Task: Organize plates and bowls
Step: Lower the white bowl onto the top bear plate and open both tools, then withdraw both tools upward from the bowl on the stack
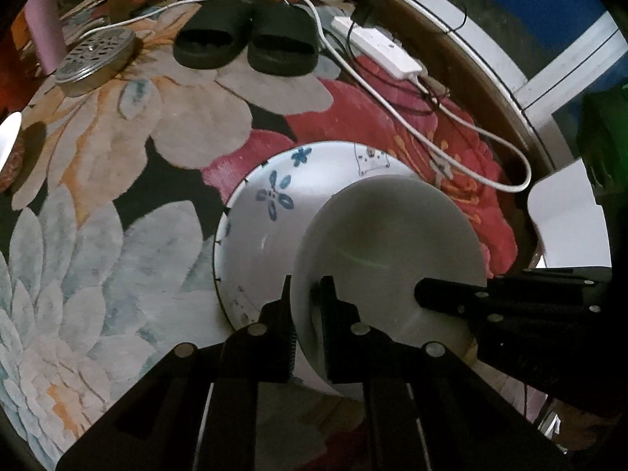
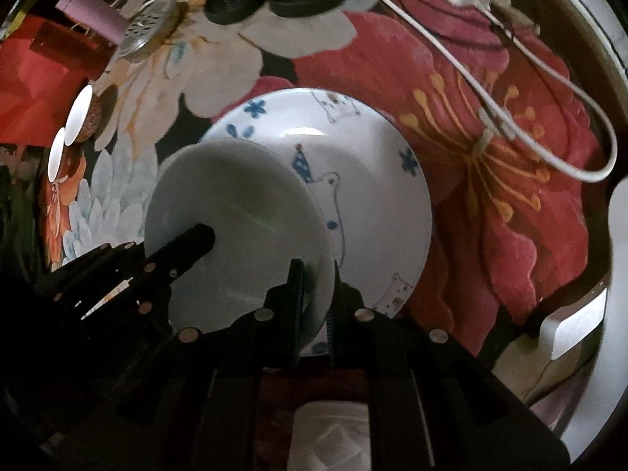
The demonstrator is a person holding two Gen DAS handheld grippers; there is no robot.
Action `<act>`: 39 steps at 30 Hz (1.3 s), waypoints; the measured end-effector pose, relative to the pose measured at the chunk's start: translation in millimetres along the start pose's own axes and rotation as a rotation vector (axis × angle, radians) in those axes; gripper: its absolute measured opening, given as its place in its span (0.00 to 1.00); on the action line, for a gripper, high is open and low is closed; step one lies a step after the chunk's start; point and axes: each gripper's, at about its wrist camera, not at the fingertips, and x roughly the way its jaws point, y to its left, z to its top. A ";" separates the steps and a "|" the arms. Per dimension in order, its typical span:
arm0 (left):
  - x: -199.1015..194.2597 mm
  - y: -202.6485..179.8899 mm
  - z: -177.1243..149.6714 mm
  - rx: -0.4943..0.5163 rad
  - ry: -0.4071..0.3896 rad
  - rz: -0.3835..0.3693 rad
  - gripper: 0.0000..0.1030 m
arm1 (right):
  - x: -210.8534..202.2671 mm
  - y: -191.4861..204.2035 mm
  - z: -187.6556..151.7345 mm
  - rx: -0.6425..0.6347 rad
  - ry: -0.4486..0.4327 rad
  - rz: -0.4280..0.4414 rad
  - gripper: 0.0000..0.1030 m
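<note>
A plain white bowl point(image 1: 388, 243) is held over a larger white plate with blue flower and bear drawings point(image 1: 267, 212), which lies on the floral rug. My left gripper point(image 1: 308, 302) is shut on the bowl's near rim. My right gripper point(image 2: 316, 286) is shut on the opposite rim of the same bowl point(image 2: 235, 204), with the decorated plate point(image 2: 373, 180) beneath and behind it. Each gripper shows in the other's view: the right one point(image 1: 510, 306) and the left one point(image 2: 157, 267).
Black slippers point(image 1: 247, 43), a round metal perforated lid point(image 1: 94, 59), a pink cylinder point(image 1: 45, 35), a white power strip point(image 1: 376, 45) and a looping white cable point(image 1: 431, 133) lie on the rug. White dish rims point(image 2: 78, 114) stand at the left.
</note>
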 end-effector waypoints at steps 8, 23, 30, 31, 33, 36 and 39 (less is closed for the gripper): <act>24.4 -3.8 -2.5 0.003 0.074 0.038 0.11 | 21.7 -8.5 -2.4 0.025 0.055 0.007 0.11; 3.7 10.0 5.4 -0.062 0.008 -0.065 0.77 | 18.1 -16.3 0.5 0.042 0.017 0.008 0.13; -28.1 20.4 6.2 -0.089 -0.087 -0.065 0.94 | -7.0 -10.4 0.1 0.003 -0.058 -0.019 0.42; -33.9 24.6 5.5 -0.098 -0.104 -0.063 0.98 | -11.3 -9.7 -0.2 0.000 -0.075 -0.028 0.56; -40.0 30.9 3.4 -0.109 -0.124 -0.055 0.98 | -17.6 -7.2 0.6 -0.006 -0.106 -0.033 0.74; -49.7 41.1 0.3 -0.124 -0.146 -0.019 0.98 | -23.9 0.4 1.3 -0.026 -0.144 -0.055 0.91; -55.3 55.4 -4.4 -0.138 -0.164 -0.008 0.98 | -27.7 10.8 2.5 -0.053 -0.177 -0.082 0.99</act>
